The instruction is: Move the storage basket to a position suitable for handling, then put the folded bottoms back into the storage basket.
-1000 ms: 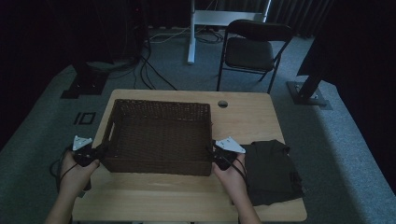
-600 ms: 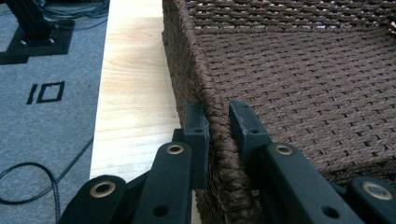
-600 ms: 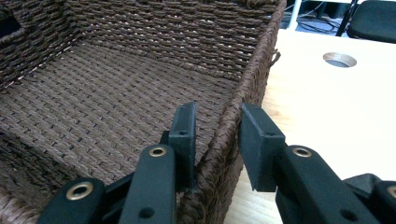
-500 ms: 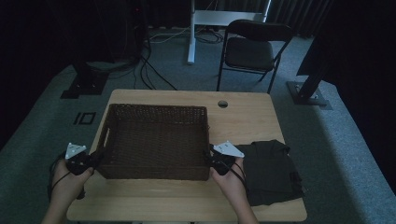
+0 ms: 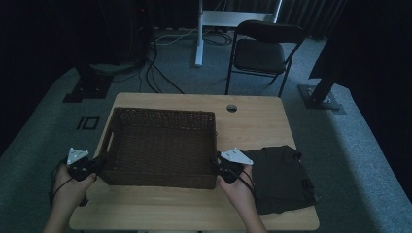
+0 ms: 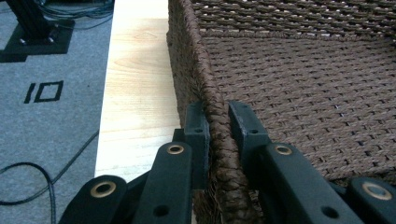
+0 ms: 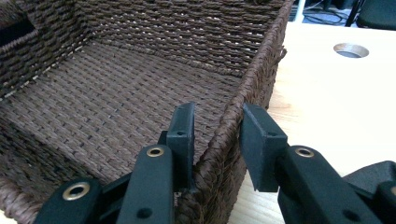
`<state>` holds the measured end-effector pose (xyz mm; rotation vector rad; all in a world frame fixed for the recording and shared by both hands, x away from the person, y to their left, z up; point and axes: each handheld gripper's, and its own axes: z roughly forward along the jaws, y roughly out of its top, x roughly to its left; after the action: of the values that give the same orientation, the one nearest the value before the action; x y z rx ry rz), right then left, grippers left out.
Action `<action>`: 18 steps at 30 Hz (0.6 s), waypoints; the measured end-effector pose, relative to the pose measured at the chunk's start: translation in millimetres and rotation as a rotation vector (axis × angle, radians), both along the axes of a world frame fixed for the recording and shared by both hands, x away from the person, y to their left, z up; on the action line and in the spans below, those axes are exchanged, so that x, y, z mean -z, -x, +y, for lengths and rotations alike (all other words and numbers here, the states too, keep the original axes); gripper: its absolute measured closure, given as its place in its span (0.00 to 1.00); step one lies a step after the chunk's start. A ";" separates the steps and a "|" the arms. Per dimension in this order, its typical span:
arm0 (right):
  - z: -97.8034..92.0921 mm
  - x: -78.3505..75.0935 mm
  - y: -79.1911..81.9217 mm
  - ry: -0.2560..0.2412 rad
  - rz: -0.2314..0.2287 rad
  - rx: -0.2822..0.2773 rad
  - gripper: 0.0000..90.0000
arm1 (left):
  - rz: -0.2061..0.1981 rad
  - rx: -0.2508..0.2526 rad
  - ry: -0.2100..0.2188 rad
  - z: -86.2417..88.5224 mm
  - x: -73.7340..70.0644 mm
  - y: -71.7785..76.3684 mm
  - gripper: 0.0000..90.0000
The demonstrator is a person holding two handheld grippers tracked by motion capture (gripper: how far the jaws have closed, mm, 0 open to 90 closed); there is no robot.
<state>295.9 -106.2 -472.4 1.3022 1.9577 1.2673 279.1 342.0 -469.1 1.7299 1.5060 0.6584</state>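
Note:
A brown woven basket (image 5: 160, 145) stands empty on the left half of the wooden table (image 5: 252, 121). My left gripper (image 5: 94, 165) is at the basket's near left corner. In the left gripper view, my left gripper (image 6: 217, 112) is shut on the left wall's rim (image 6: 217, 121), one jaw outside and one inside. My right gripper (image 5: 217, 165) is at the near right corner. In the right gripper view, my right gripper (image 7: 217, 116) straddles the right wall's rim (image 7: 252, 79), open, with a gap at the outer jaw.
A dark folded cloth (image 5: 282, 177) lies on the table just right of my right hand. A round cable hole (image 5: 231, 108) sits near the table's far edge. A black chair (image 5: 262, 53) stands beyond the table. Cables (image 6: 28, 172) trail on the grey floor at the left.
The basket has slid a little toward the near left of the table. Both grippers came with it, the left one moving out past the table's left edge.

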 end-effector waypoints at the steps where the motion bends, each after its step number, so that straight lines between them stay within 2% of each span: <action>1: 0.2 -0.3 -0.4 0.005 0.000 -0.001 0.74 | 0.001 0.000 0.002 0.2 0.0 0.7 0.88; 5: -2.2 -0.4 -4.5 -0.026 0.015 -0.005 0.74 | -0.004 0.012 0.023 2.0 0.7 1.4 0.87; 7: -3.3 0.7 -5.4 -0.046 0.011 -0.008 0.71 | 0.000 0.028 0.051 3.1 2.7 0.2 0.80; 8: -3.6 2.0 -6.2 -0.049 0.011 -0.016 0.65 | 0.000 0.035 0.065 2.9 3.1 -0.1 0.75; 9: -3.7 3.8 -7.3 -0.033 0.019 -0.040 0.63 | -0.009 0.058 0.063 2.4 3.6 -0.7 0.65; 10: -3.9 4.7 -7.8 -0.013 0.028 -0.056 0.61 | -0.002 0.070 0.053 1.6 3.5 -1.1 0.57; 12: -5.3 4.6 -8.9 -0.003 0.009 -0.059 0.50 | -0.003 0.087 0.044 0.8 1.7 -2.2 0.54; 14: -6.8 2.9 -10.8 -0.002 -0.018 -0.071 0.40 | 0.003 0.093 0.019 1.0 -0.8 -4.0 0.42; 15: -7.4 2.0 -12.1 0.002 -0.032 -0.076 0.34 | -0.007 0.097 0.021 1.2 -2.2 -4.6 0.42; 16: -8.1 1.0 -13.4 0.007 -0.029 -0.085 0.31 | -0.017 0.097 0.022 1.4 -3.6 -5.0 0.40; 18: -8.1 -1.0 -14.8 -0.014 -0.021 -0.097 0.26 | -0.022 0.109 0.001 1.6 -6.8 -5.8 0.30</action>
<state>310.7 -114.3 -471.4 1.2088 2.0216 1.3373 284.9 343.7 -462.3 1.7846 1.3859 0.6186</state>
